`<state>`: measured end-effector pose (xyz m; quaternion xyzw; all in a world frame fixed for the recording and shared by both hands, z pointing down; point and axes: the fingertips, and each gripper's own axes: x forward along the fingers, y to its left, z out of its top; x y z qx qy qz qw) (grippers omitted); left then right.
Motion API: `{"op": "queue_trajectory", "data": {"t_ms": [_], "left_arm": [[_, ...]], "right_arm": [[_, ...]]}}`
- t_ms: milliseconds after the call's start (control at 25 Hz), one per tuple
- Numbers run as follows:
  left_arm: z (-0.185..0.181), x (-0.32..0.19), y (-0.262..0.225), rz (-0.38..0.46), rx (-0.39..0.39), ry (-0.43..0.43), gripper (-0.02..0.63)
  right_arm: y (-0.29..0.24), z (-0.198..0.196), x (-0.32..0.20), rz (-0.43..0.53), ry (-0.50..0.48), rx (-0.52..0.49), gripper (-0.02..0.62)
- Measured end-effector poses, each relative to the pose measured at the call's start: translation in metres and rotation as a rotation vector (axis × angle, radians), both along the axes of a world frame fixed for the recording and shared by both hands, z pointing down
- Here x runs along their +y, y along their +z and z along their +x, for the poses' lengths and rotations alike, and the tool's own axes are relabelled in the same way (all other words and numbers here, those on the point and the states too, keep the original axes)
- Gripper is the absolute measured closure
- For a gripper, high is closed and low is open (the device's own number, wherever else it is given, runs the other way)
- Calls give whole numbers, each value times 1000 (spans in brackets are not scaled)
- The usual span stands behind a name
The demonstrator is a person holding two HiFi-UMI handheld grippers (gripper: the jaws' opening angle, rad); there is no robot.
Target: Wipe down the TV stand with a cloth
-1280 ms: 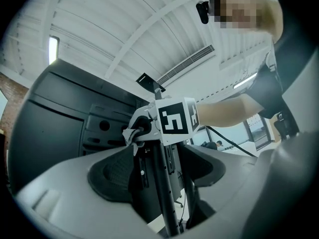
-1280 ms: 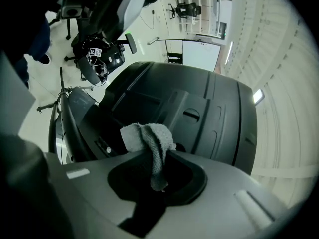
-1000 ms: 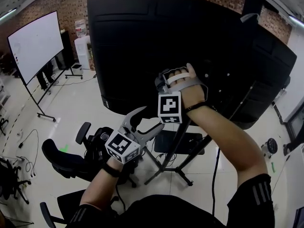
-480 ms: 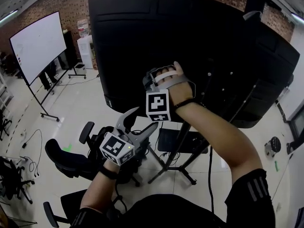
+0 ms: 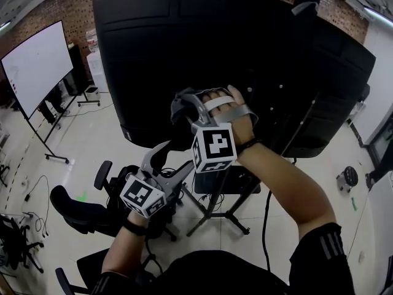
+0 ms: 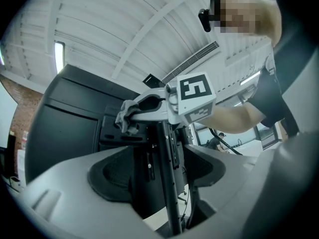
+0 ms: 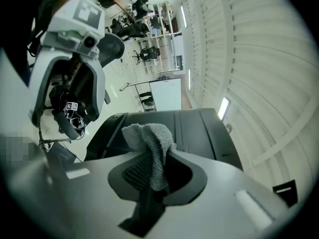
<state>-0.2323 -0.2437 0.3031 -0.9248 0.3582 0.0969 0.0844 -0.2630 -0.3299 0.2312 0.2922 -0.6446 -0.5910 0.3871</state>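
Observation:
The TV stand's black pole [image 5: 216,192] and splayed legs [image 5: 236,219] carry a big black screen, seen from its back [image 5: 184,48]. My right gripper [image 5: 183,112] is raised against the lower back of the screen and is shut on a grey cloth [image 5: 177,104]. The right gripper view shows the cloth [image 7: 149,148] bunched between the jaws. My left gripper [image 5: 169,161] hangs lower left, beside the pole, open and holding nothing. In the left gripper view the pole [image 6: 167,173] rises between its spread jaws, with the cloth [image 6: 127,116] above.
A whiteboard on wheels [image 5: 37,66] stands at the left. A black office chair [image 5: 83,204] sits on the floor below my left gripper. A second dark panel [image 5: 334,85] stands to the right. A black shelf [image 5: 230,181] hangs on the stand, and a cable [image 5: 267,208] drops beside it.
My right gripper has slid left along the lower back of the screen with the cloth. The left gripper has dropped slightly and stays open.

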Motion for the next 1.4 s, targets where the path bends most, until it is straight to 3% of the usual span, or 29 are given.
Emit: {"op": "queue_trajectory", "data": {"t_ms": [120,280,520,680,1000,1200,1400], "left_arm": [[15,5,-4,-4,16,24,265],[38,10,-6,2,24,61,265],[63,6,-24,35,16,82,265],[79,4,-49,86,7,99,265],[104,1,-76,130,14,104,265],[108,-3,-79,137,-4,89,265],[108,-5,-62,96,-4,84,265]], "right_arm": [[-20,26,24,-21,-34,-108,538],[-28,73,36,-121,-37,-226,537],[-47,151,24,-204,17,-411,537],[-63,182,17,-263,19,-535,538],[-96,214,-21,-392,16,-768,537],[-93,211,-30,-424,-14,-820,538],[-70,210,-29,-452,-8,-811,538]]}}
